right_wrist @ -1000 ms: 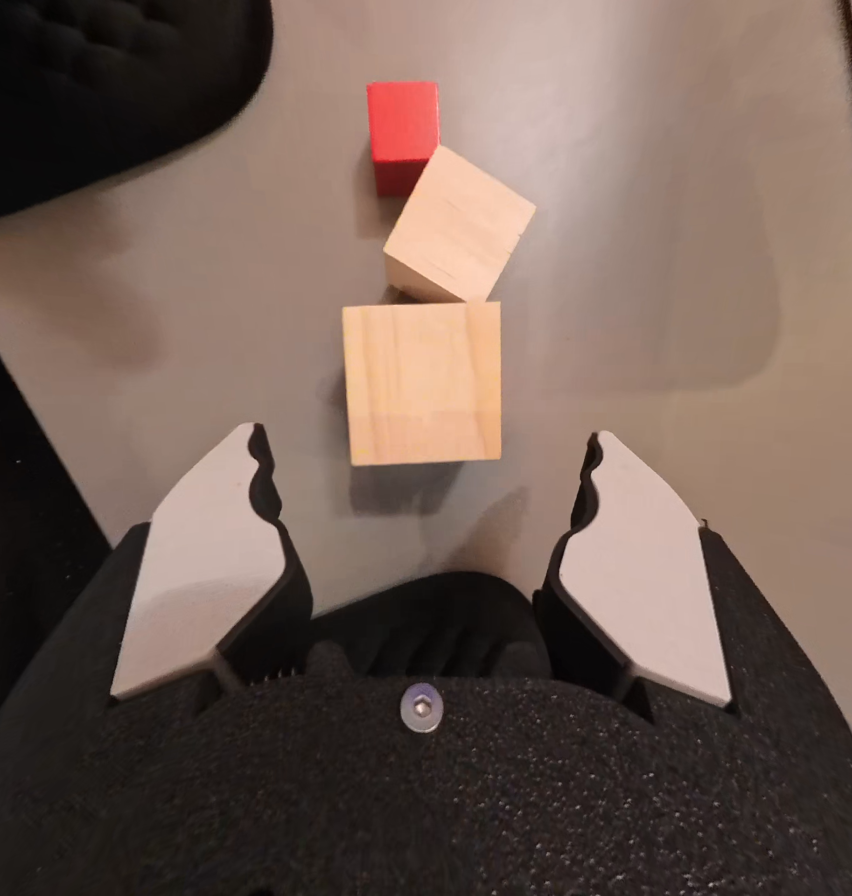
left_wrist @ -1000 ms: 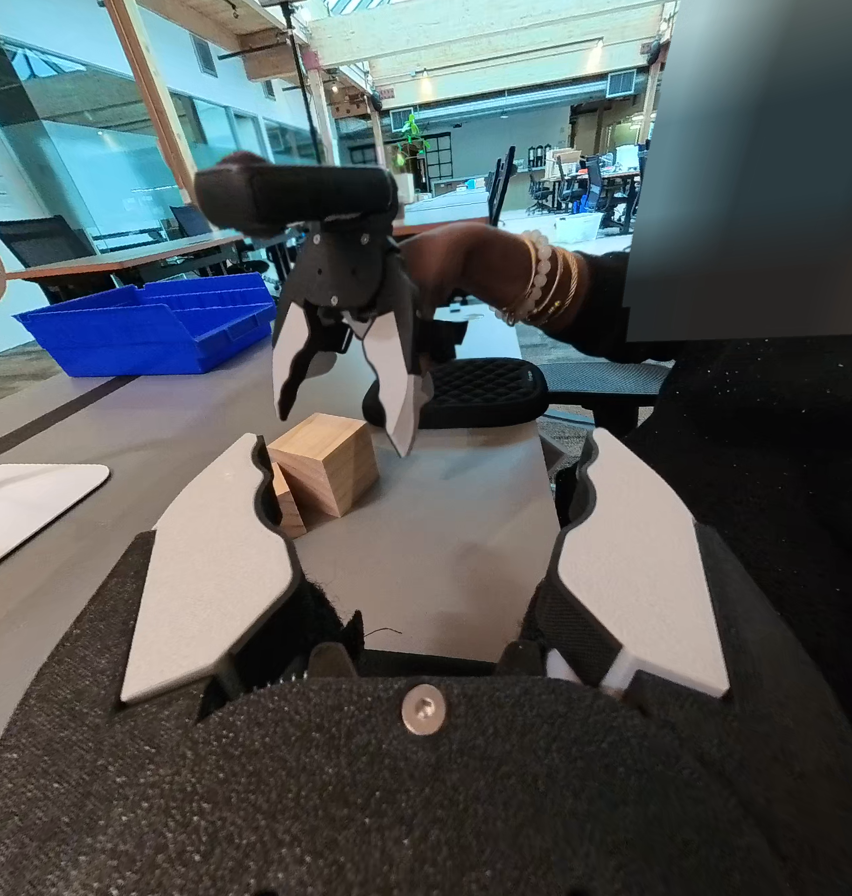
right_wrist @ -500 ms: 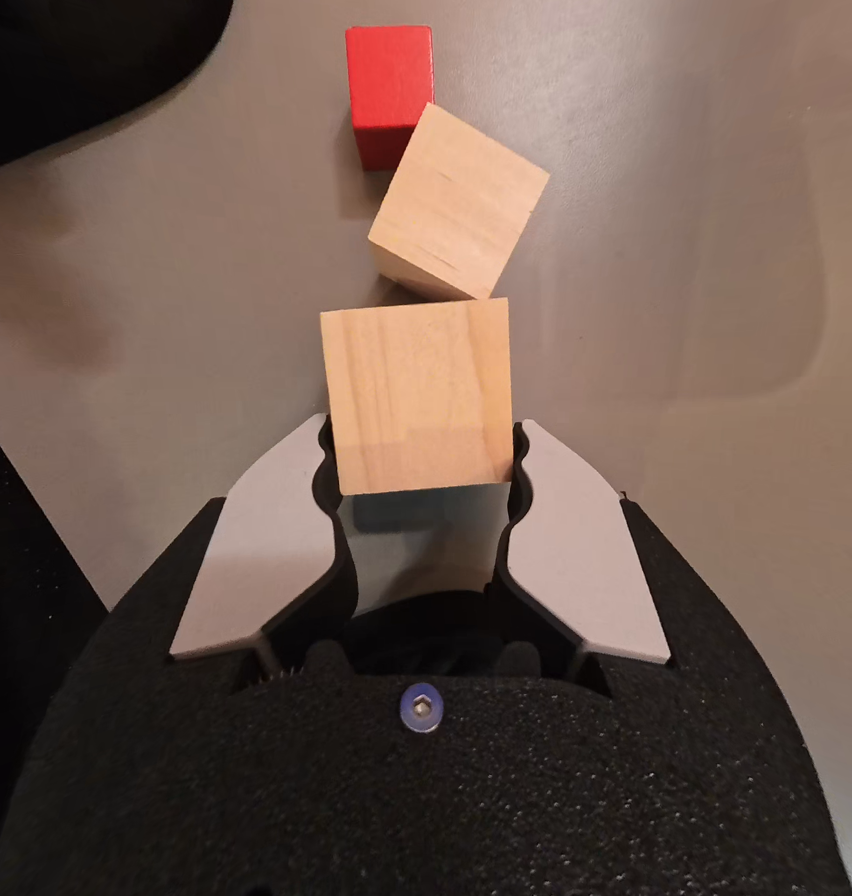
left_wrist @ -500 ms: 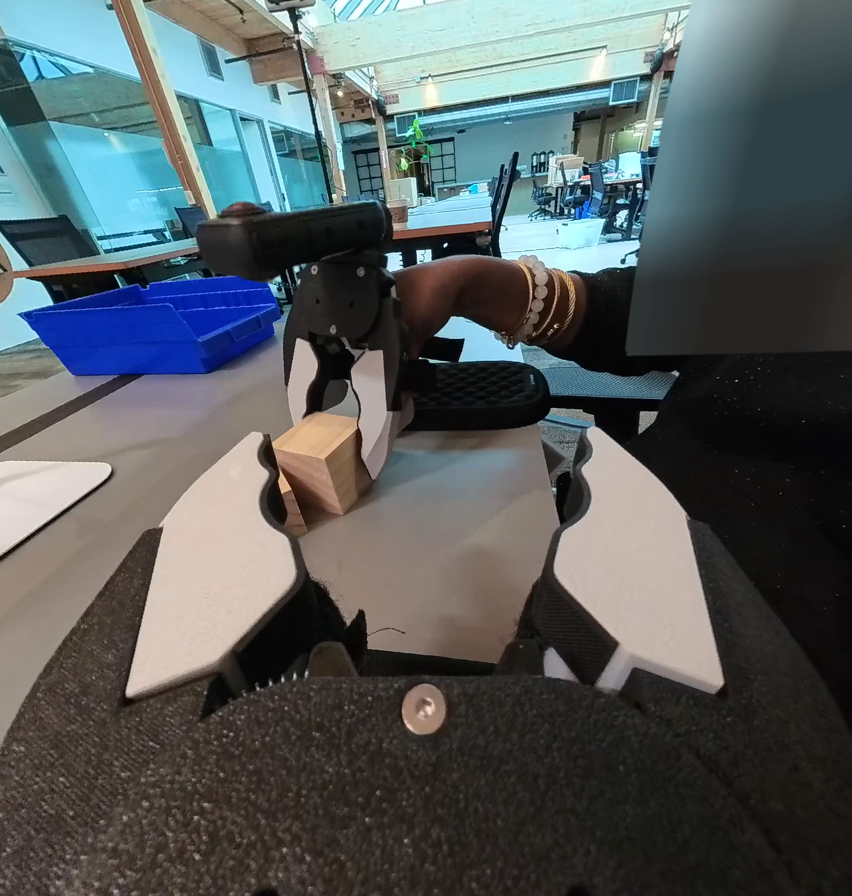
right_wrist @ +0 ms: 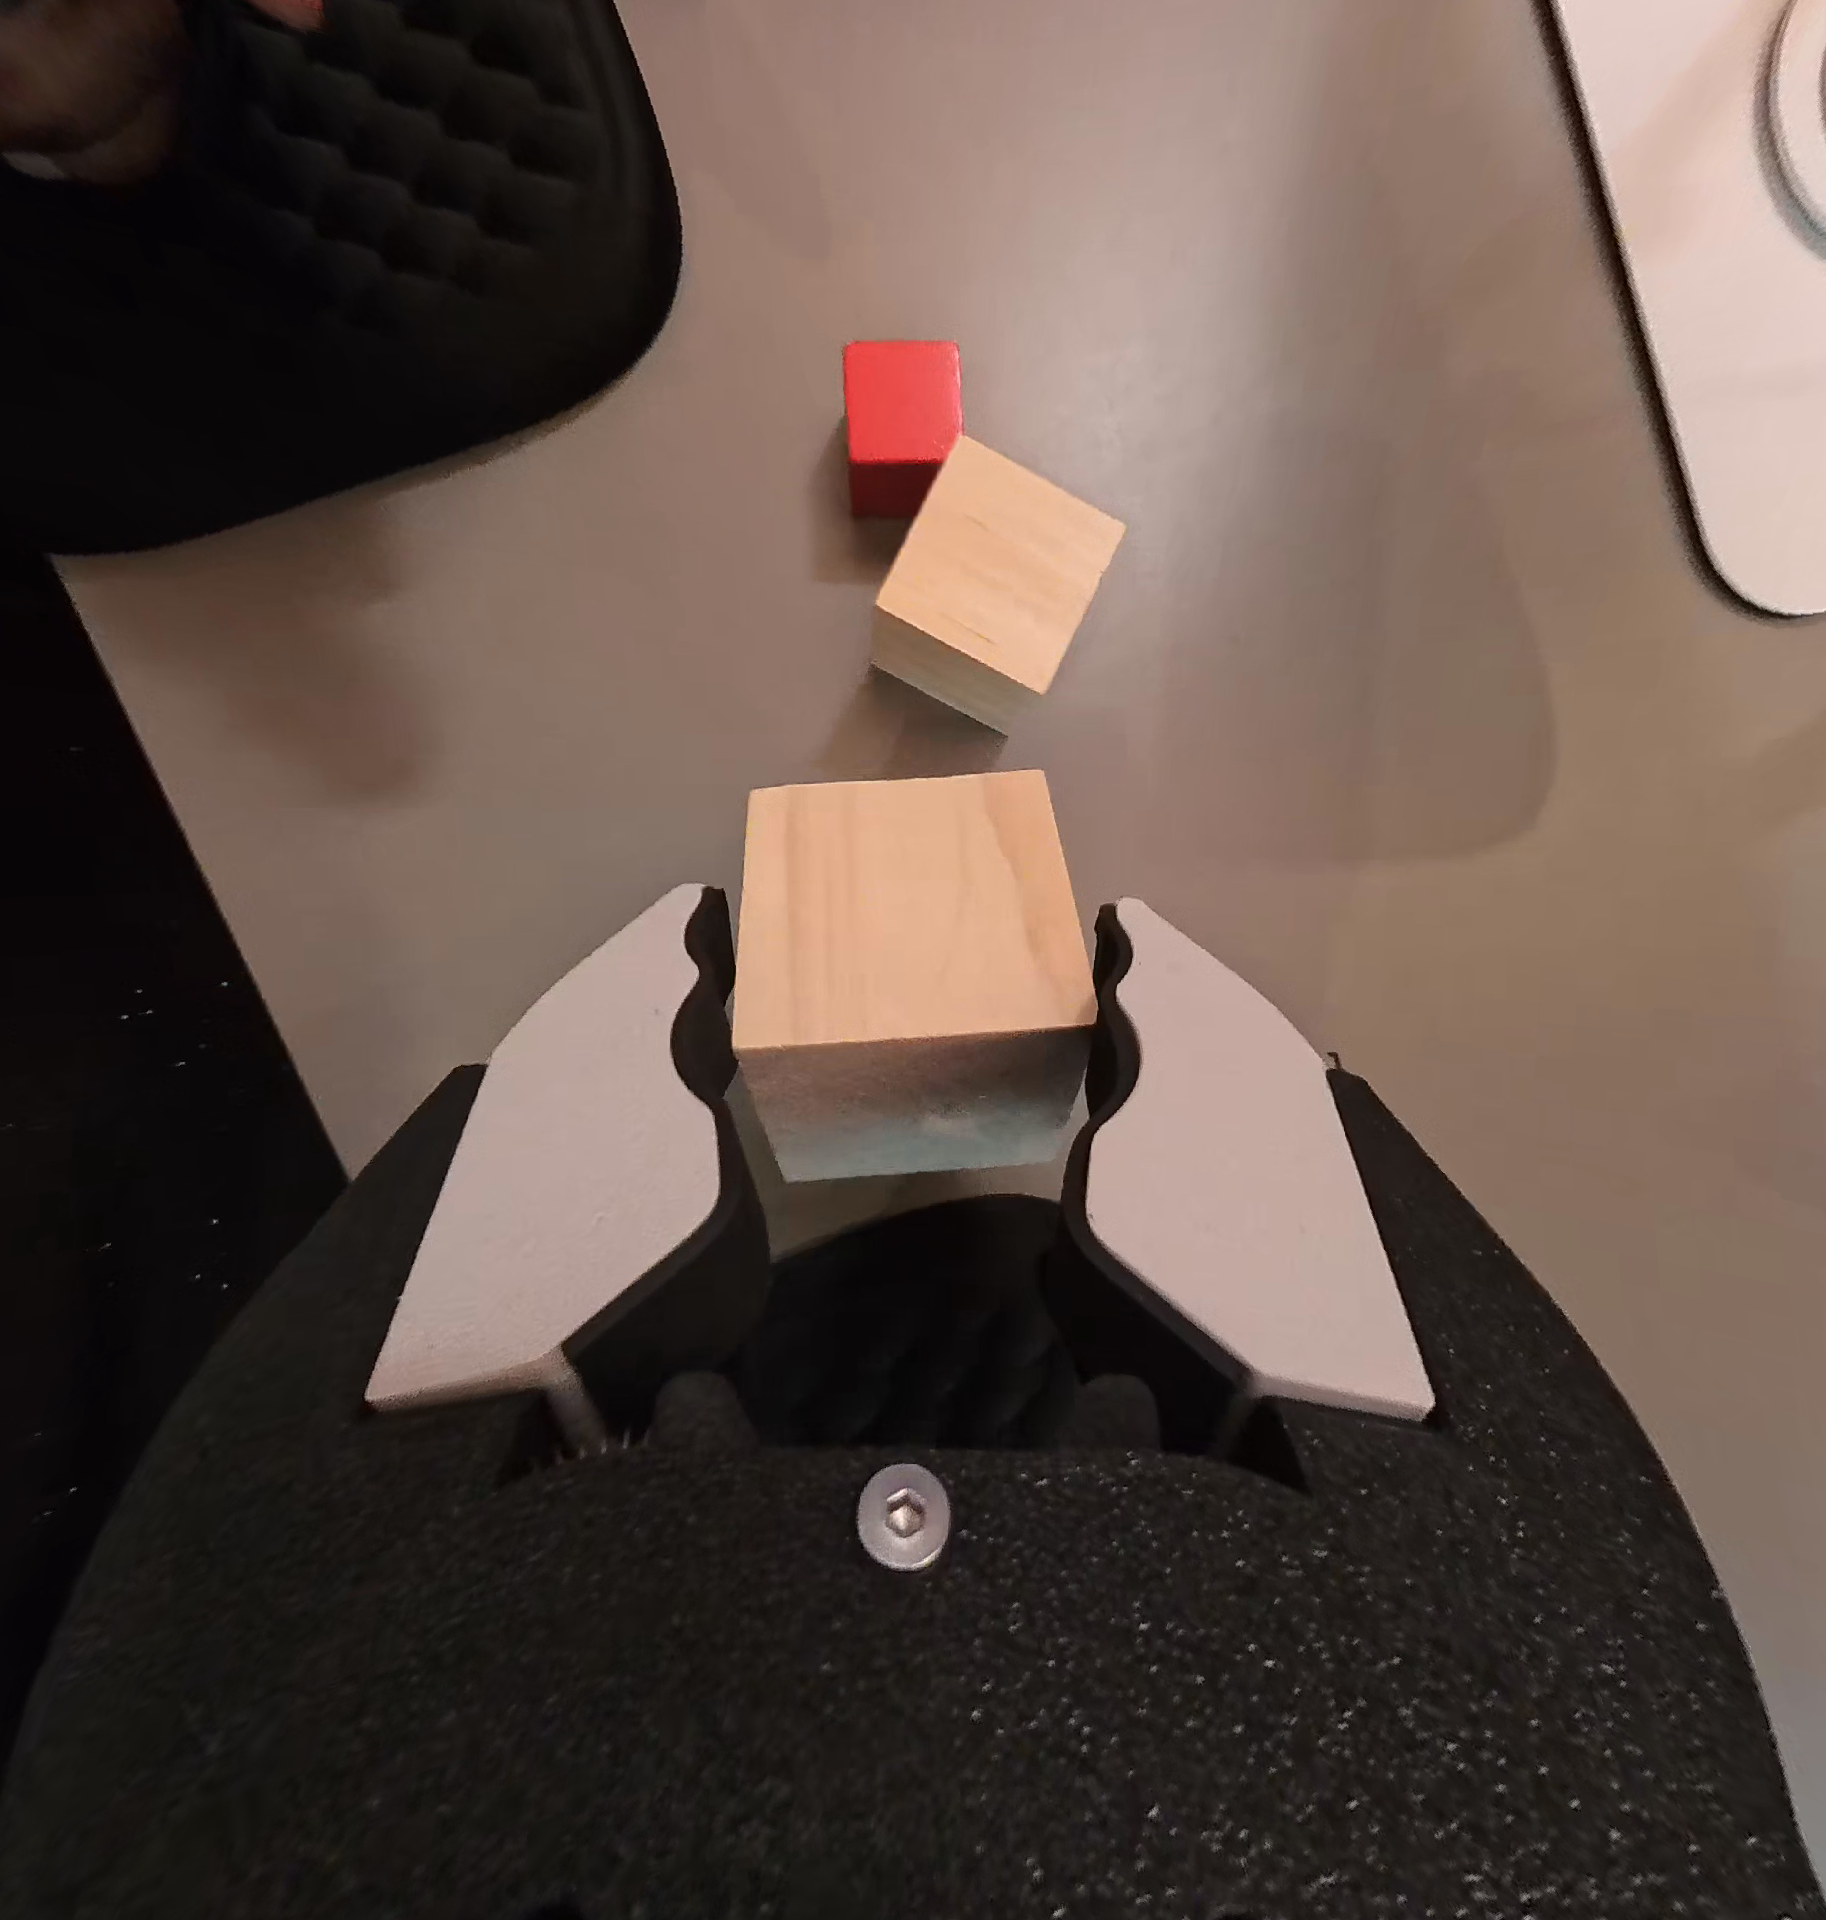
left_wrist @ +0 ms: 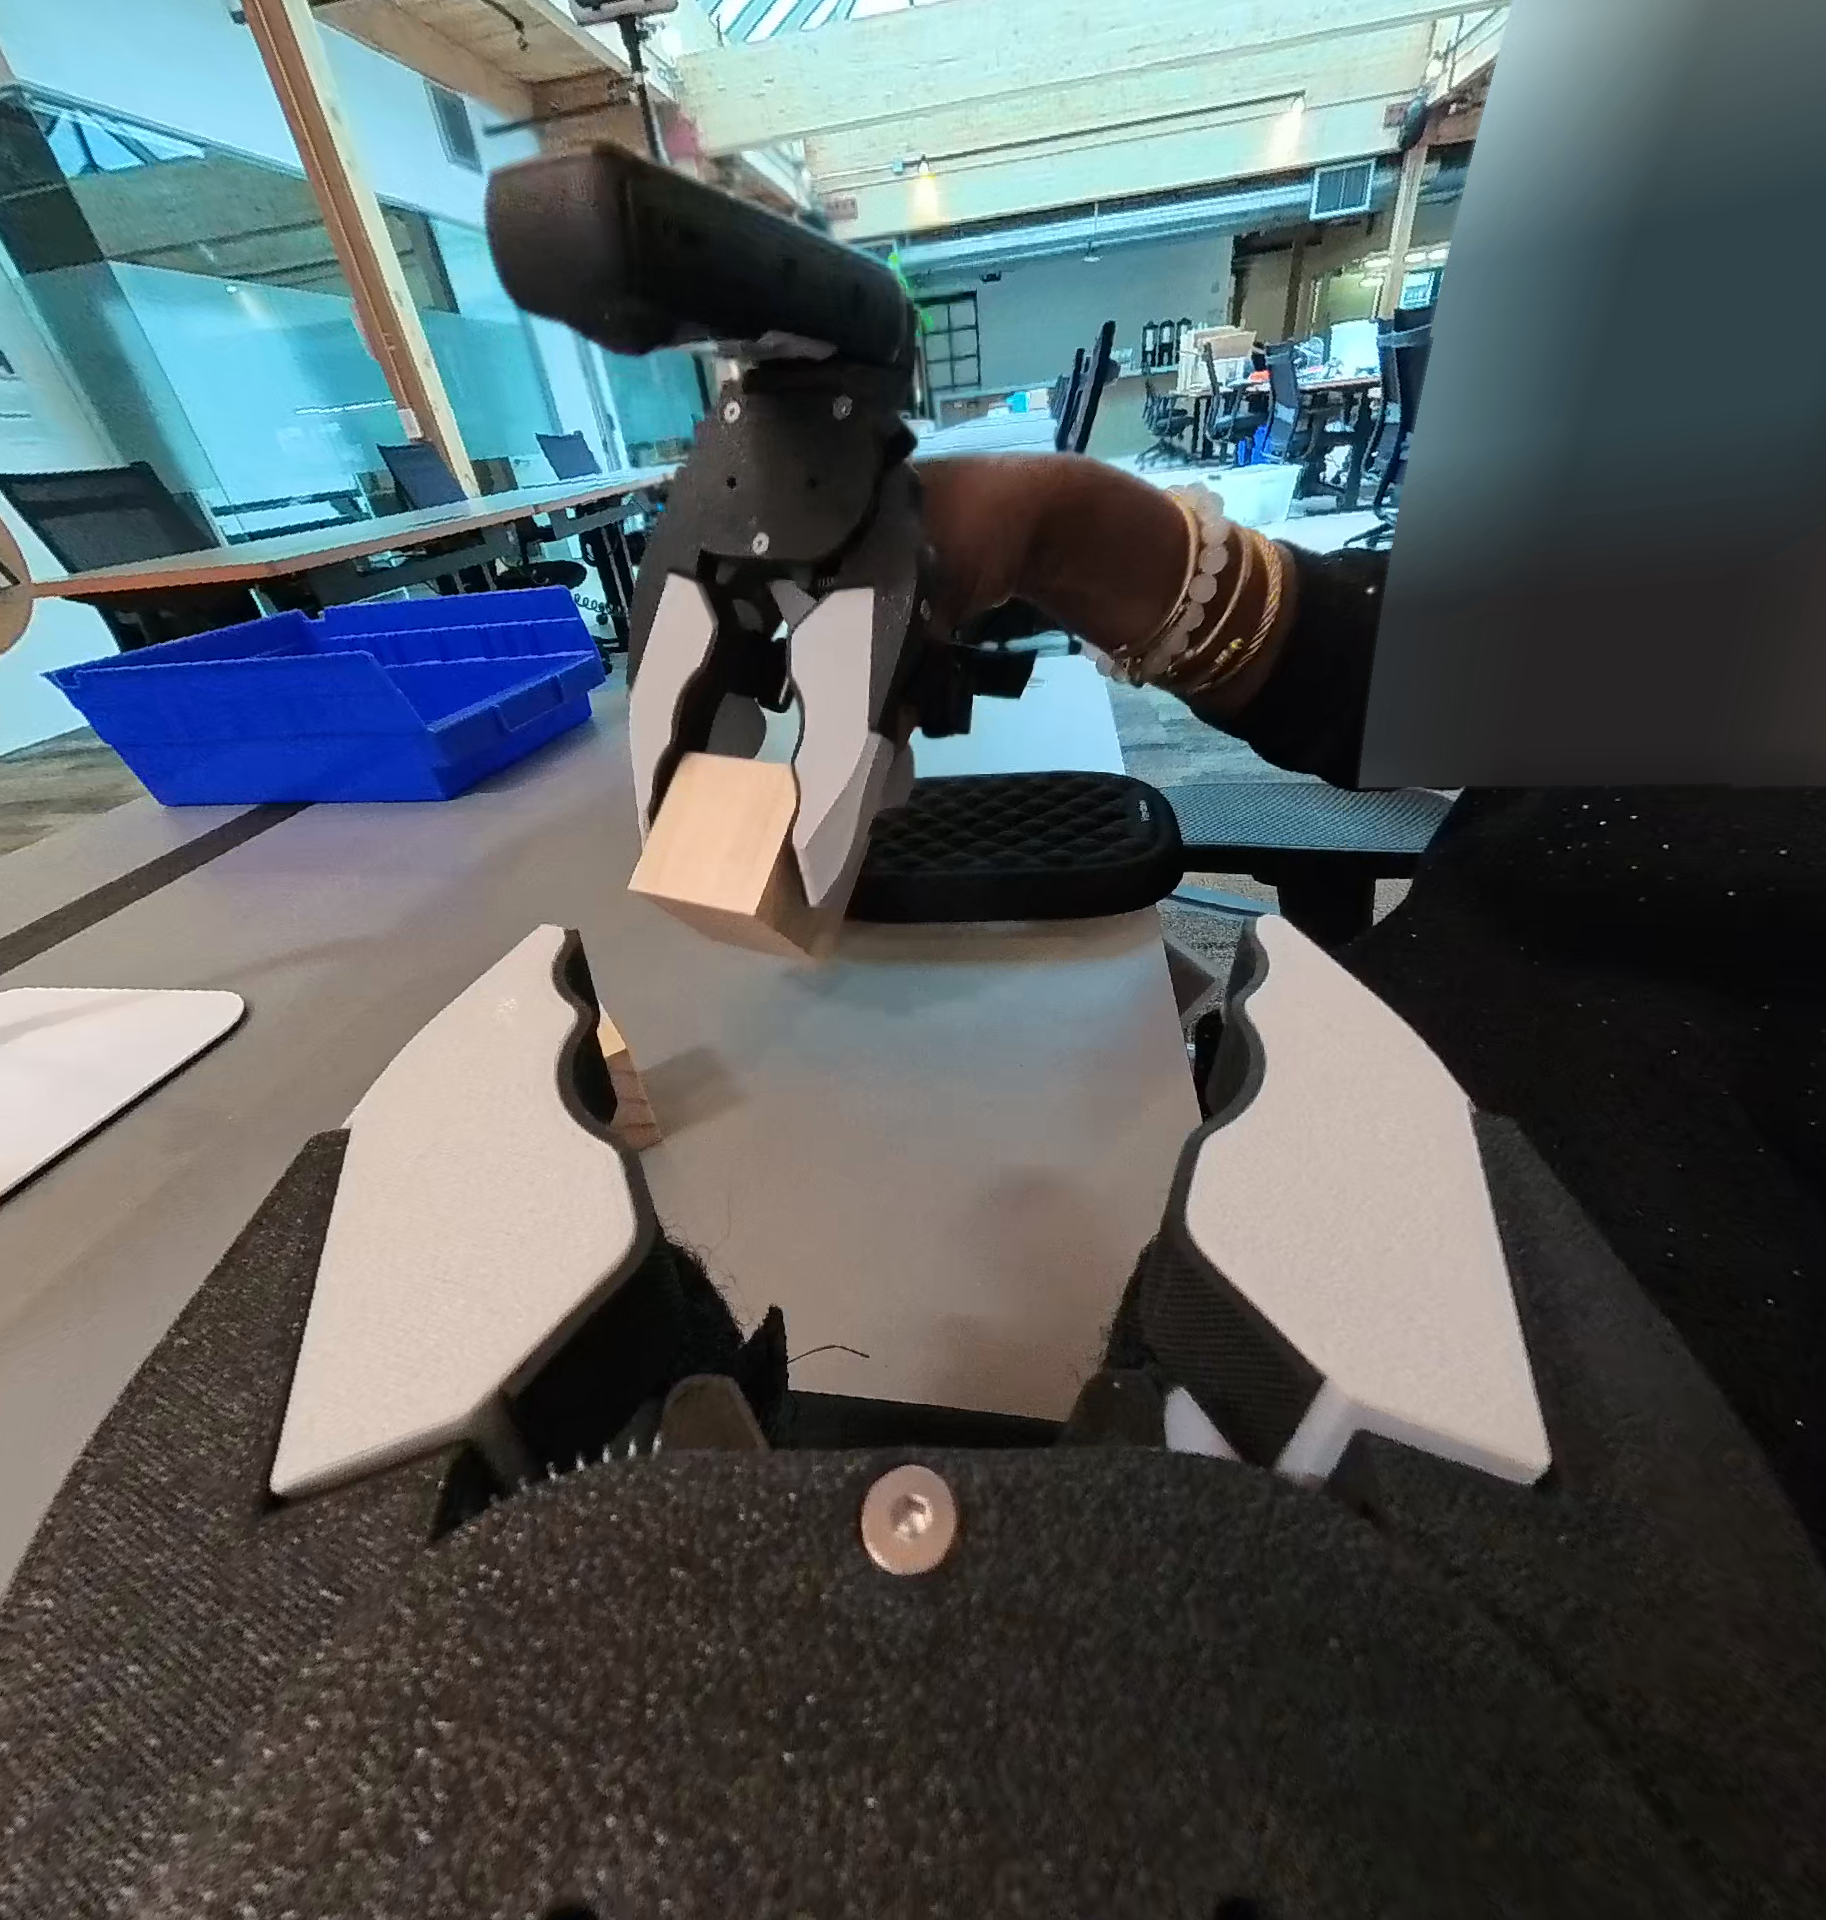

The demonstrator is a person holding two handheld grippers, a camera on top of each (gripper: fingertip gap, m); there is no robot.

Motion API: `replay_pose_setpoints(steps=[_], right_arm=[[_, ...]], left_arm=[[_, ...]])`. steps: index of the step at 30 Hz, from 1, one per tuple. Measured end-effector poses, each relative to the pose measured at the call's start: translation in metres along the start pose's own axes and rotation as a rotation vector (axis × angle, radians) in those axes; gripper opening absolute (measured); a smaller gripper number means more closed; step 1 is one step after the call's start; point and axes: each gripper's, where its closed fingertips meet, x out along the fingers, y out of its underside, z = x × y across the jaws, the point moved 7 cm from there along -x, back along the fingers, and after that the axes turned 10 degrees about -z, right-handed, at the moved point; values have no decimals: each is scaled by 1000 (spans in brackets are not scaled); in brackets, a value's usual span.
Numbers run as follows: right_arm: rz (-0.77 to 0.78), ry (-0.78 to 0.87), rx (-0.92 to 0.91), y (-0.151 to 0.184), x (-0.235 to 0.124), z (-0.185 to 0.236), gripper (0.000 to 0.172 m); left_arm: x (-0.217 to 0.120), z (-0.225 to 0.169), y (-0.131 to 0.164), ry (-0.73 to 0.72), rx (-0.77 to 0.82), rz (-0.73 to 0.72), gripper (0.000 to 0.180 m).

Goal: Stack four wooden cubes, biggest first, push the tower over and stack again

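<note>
My right gripper [right_wrist: 911,914] is shut on a large pale wooden cube [right_wrist: 904,935]; both pads press its sides and it hangs above the grey table [right_wrist: 1304,520]. The left wrist view shows that same gripper [left_wrist: 737,852] holding the cube [left_wrist: 717,847] tilted in the air. A second wooden cube [right_wrist: 997,577] lies on the table beyond it, touching a small red cube [right_wrist: 901,416]. My left gripper [left_wrist: 907,935] is open and empty, low over the table; an edge of the second cube [left_wrist: 628,1101] shows beside its left finger.
A blue bin [left_wrist: 317,707] stands at the far left of the table. A white flat base [left_wrist: 78,1060] lies at the left, and also shows in the right wrist view [right_wrist: 1771,364]. A black quilted pad [left_wrist: 1002,842] sits behind the cubes. A person's hand [left_wrist: 1044,540] holds the right gripper.
My right gripper came down over the large wooden cube, shut on it, and has lifted it off the table, tilted. The left gripper has stayed open and almost still.
</note>
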Motion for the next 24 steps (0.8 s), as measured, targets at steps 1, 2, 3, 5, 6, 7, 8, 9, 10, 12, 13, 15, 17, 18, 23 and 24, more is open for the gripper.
replay_pose_setpoints(steps=[1,2,3,5,6,7,8,9,10,12,13,15,17,18,23,24], right_arm=[[-7,0,-6,-2,-2,2,66],[-14,-2,-12,-4,-4,4,66],[-23,-8,-18,-6,-6,7,66],[-38,-24,-31,-10,-9,13,66],[-45,-32,-39,-12,-11,16,66],[-52,-41,-47,-14,-12,19,66],[-57,-54,-55,-16,-13,22,66],[-62,-71,-63,-18,-13,26,66],[-67,-87,-69,-19,-14,30,66],[-71,-113,-84,-21,-13,36,66],[-69,-125,-92,-22,-12,39,66],[-65,-149,-107,-23,-10,45,66],[-57,-169,-121,-23,-7,50,66],[-53,-176,-128,-23,-5,52,66],[-36,-219,-161,-23,5,63,66],[-31,-227,-170,-23,7,66,66]], left_arm=[[0,0,0,0,0,0,114],[0,0,0,-1,0,0,114],[0,0,0,0,0,0,114],[0,0,0,1,1,-2,113],[0,0,0,0,2,-2,113],[0,0,0,0,2,-2,113],[0,0,0,1,4,-2,113],[0,0,0,2,5,-1,113],[0,0,0,2,6,-1,113],[0,0,0,3,8,0,114],[0,0,0,3,9,0,114],[0,-1,0,5,11,2,114],[0,-1,0,5,13,2,114],[0,-1,0,5,13,2,114],[0,-1,0,6,17,1,115],[0,-1,0,7,18,2,115]])
